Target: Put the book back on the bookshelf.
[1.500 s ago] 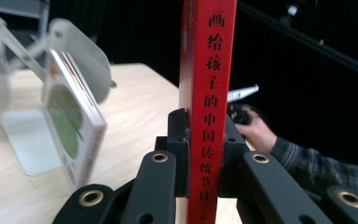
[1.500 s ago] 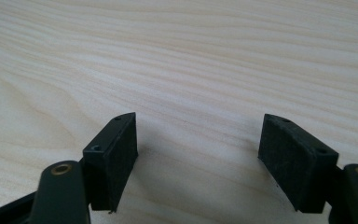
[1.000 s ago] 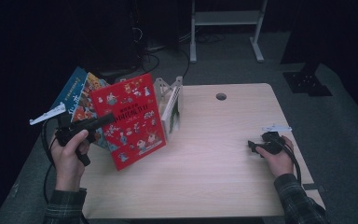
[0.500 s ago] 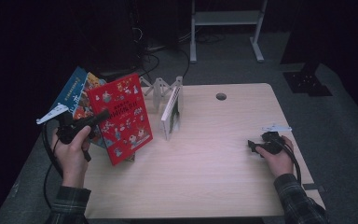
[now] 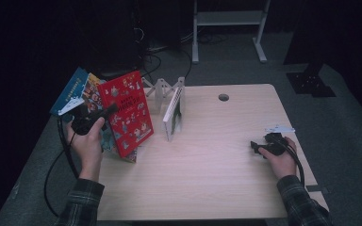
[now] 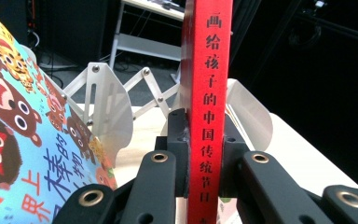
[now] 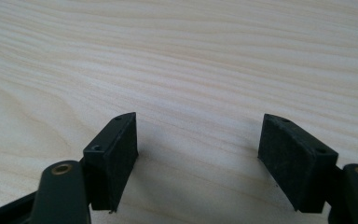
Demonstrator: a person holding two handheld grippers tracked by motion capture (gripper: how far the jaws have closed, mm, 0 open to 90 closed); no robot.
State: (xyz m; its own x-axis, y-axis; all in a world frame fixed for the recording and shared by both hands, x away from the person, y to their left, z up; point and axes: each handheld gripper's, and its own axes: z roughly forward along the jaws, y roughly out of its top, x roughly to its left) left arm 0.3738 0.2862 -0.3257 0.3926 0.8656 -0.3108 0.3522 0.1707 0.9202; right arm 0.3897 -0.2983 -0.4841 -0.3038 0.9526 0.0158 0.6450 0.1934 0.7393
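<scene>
A red picture book (image 5: pixel 126 112) stands tilted near the table's left edge, and my left gripper (image 5: pixel 112 110) is shut on its spine. In the left gripper view the red spine (image 6: pixel 209 70) with black characters rises between the two black pads (image 6: pixel 179 140), which press on it from both sides. Beside it leans a blue, colourful book (image 6: pixel 23 140). My right gripper (image 5: pixel 258 147) rests on the table at the right, held in the hand. Its jaws (image 7: pixel 198 154) stand wide open over bare wood with nothing between them.
A folding metal book rack (image 5: pixel 161 87) stands at the table's (image 5: pixel 217 179) back left, with a white book (image 5: pixel 173 111) upright in it. Two more books (image 5: pixel 75 89) lean behind the red one, past the left edge. A cable hole (image 5: pixel 223 97) lies farther back.
The left hand has carried the red book leftward and a little down, away from the rack and the white book. The right hand has stayed where it was.
</scene>
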